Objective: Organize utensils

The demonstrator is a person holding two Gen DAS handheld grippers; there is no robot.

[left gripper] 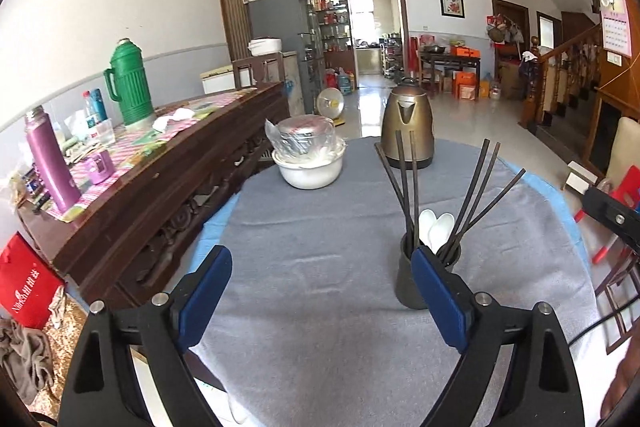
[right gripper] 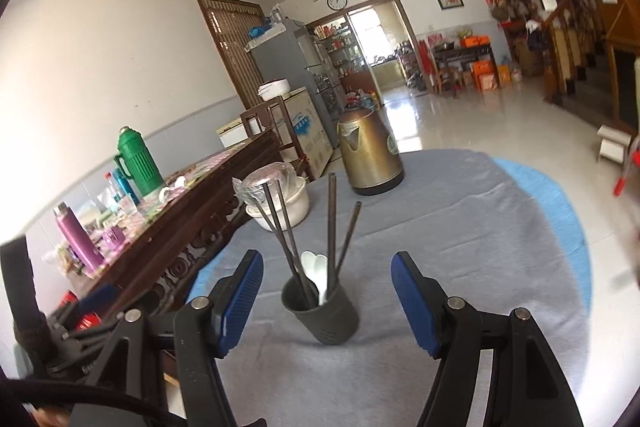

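Dark-grey utensil holder (right gripper: 320,311), upright on the grey tablecloth (right gripper: 460,227) near the bronze kettle (right gripper: 370,157), already gathering black chopsticks (right gripper: 332,223) and white spoons (right gripper: 316,269) handle-down for tidy storage; left gripper (left gripper: 322,289) and right gripper (right gripper: 326,291) both released, empty.

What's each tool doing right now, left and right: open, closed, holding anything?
Left tool: open, holding nothing; the utensil holder sits behind its right finger.
Right tool: open, holding nothing; the holder stands between its fingers, untouched.
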